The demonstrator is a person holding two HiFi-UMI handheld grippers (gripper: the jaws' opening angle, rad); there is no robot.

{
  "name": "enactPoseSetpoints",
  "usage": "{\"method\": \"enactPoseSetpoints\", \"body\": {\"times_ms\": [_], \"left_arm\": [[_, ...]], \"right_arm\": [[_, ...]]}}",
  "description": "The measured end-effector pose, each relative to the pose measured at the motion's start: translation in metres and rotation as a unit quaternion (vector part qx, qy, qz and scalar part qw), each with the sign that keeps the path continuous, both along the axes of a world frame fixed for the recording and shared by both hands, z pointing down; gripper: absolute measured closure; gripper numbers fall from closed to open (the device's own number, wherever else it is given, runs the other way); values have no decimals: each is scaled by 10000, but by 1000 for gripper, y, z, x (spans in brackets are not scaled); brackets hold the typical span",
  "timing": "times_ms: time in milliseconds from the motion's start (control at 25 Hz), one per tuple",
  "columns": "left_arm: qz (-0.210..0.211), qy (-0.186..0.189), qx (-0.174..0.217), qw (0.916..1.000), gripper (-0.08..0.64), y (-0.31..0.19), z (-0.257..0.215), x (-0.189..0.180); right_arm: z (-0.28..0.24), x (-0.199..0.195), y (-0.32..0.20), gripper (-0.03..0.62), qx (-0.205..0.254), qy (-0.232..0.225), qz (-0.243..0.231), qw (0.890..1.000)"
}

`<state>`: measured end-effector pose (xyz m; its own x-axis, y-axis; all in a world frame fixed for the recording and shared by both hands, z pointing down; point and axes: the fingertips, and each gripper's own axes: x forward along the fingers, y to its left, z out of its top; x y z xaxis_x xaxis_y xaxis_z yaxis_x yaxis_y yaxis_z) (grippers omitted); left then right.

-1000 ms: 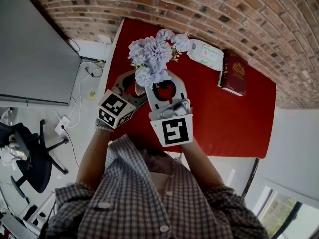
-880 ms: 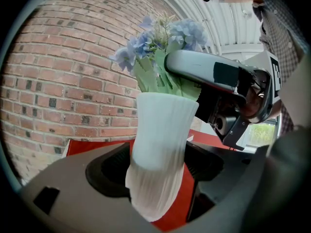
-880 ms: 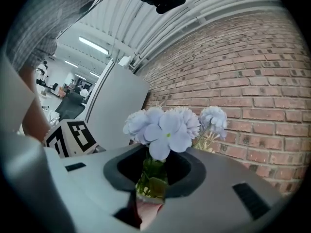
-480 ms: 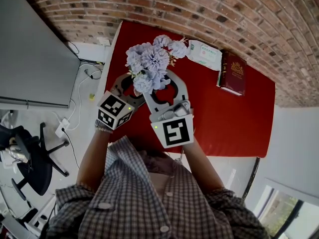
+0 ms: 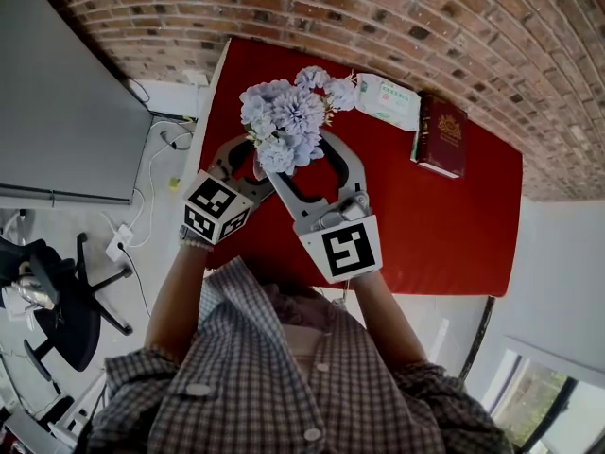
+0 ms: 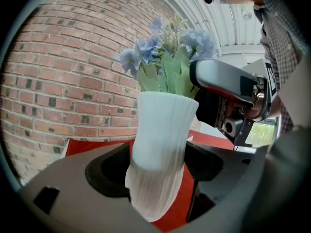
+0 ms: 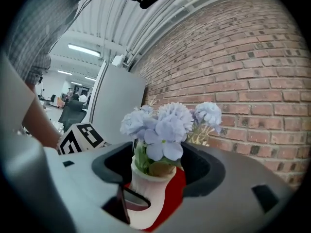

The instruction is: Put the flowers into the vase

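Pale blue flowers (image 5: 288, 121) stand in a white ribbed vase (image 6: 160, 149) held above the red table (image 5: 425, 225). My left gripper (image 5: 251, 164) is shut on the vase's lower body, which fills the space between its dark pads in the left gripper view. My right gripper (image 5: 302, 159) reaches in from the right, and its jaws are opening. They stand wide on either side of the vase neck (image 7: 148, 188) and the flowers (image 7: 165, 125), with the pads off both. The blooms hide most of the vase in the head view.
A white tissue pack (image 5: 389, 100) and a dark red book (image 5: 441, 140) lie at the back of the table, by the brick wall (image 5: 454, 26). A grey panel (image 5: 57, 93) stands to the left, with cables and an office chair (image 5: 57, 301) on the floor.
The right gripper's jaws have spread from a narrow grip at the flower stems to wide apart, letting the flowers go. The bouquet now stands in the vase. The left gripper has stayed put.
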<state>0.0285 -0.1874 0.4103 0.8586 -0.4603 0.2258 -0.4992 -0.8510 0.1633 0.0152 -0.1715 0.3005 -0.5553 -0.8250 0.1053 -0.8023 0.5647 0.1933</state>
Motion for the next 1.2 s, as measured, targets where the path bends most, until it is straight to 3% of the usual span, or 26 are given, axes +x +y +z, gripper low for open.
{"method": "enactPoseSetpoints", "body": {"times_ms": [400,680,840,1040,1200], "left_arm": [[32,45,27,10000,219,0,0,0],[99,20,97,9999,219,1,0,-1],[132,-43,115,9998,219,2,-1,-1],[155,-5,130,9998,219,3,-7,-4],[172,-136,226,9995,219,6,-12,-12]], "right_arm": [[22,28,13,284,-458,-196,266,9984],[40,65,17,284,-822,-176,782,9934],[39,80,17,285,-770,-267,961,9920],[49,89,24,284,-1112,-174,1134,9872],[49,86,26,285,-1016,-208,1088,9886]]}}
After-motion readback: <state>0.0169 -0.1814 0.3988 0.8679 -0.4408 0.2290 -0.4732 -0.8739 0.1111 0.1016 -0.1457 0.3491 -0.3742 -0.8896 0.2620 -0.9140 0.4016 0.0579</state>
